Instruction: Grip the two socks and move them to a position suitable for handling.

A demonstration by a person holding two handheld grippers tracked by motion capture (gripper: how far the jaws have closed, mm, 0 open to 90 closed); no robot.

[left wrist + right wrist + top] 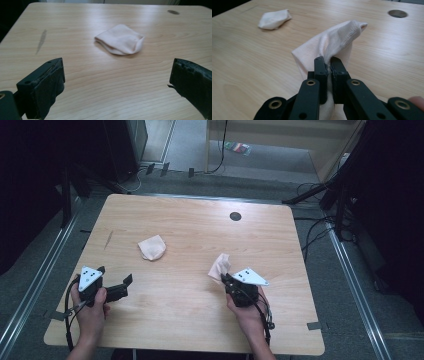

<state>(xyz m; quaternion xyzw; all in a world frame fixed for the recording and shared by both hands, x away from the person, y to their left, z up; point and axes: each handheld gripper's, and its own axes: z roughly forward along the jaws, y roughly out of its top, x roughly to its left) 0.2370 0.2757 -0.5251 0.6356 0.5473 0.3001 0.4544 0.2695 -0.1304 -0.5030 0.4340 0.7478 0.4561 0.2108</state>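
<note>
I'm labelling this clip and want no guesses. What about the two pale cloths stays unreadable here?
- Held cloth, right gripper view: its lower part is hidden behind the right hand-held gripper.
- Held cloth, high view: too small to show the grip.
- Other cloth, left gripper view: its underside is hidden by its folds.

A lab-like recording room, a bare pale wooden table (190, 285) with a round cable hole (235, 216), grey carpet, metal floor rails (357, 285), loose cables (312, 232), dark equipment stands around the edges
</note>
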